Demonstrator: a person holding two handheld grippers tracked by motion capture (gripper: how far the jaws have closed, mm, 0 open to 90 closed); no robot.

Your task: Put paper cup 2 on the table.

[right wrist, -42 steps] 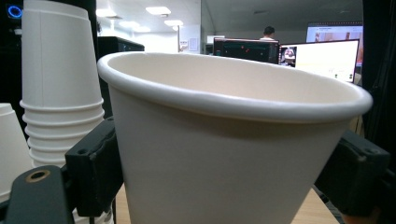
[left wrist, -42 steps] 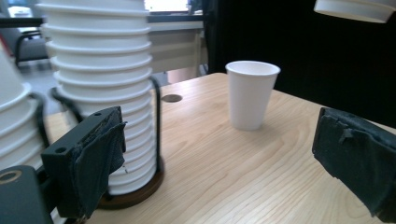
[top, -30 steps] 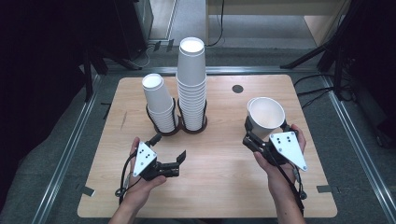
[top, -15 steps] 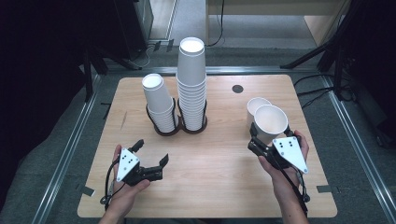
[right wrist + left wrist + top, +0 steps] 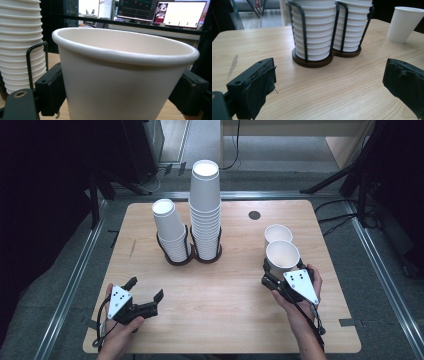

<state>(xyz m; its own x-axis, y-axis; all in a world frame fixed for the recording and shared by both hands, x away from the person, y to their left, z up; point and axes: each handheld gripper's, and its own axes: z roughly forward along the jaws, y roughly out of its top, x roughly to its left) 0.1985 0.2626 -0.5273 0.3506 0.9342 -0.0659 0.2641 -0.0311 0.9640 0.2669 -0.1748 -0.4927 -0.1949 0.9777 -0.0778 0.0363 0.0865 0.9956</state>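
Right gripper (image 5: 278, 272) pinching paper cup (image 5: 282, 259) upright, near table's (image 5: 230, 320) right edge.
Second cup (image 5: 277, 233) just behind it; left gripper (image 5: 146, 296) spread, empty (front-left corner); cup stacks (image 5: 205, 205) in holder mid-table.

Matt paper cup (image 5: 120, 82), wood-grain table (image 5: 235, 320) (smooth)

Left hand (image 5: 122, 330) comes in from the bottom edge, low over the near left, holding the left gripper (image 5: 146, 296) with jaws spread wide and nothing between them, pointing up and to the right. Right hand (image 5: 295, 302) sits at the near right, forearm angled in from below, right gripper (image 5: 280, 270) upright-ish with jaws clamped on a paper cup (image 5: 283, 259).
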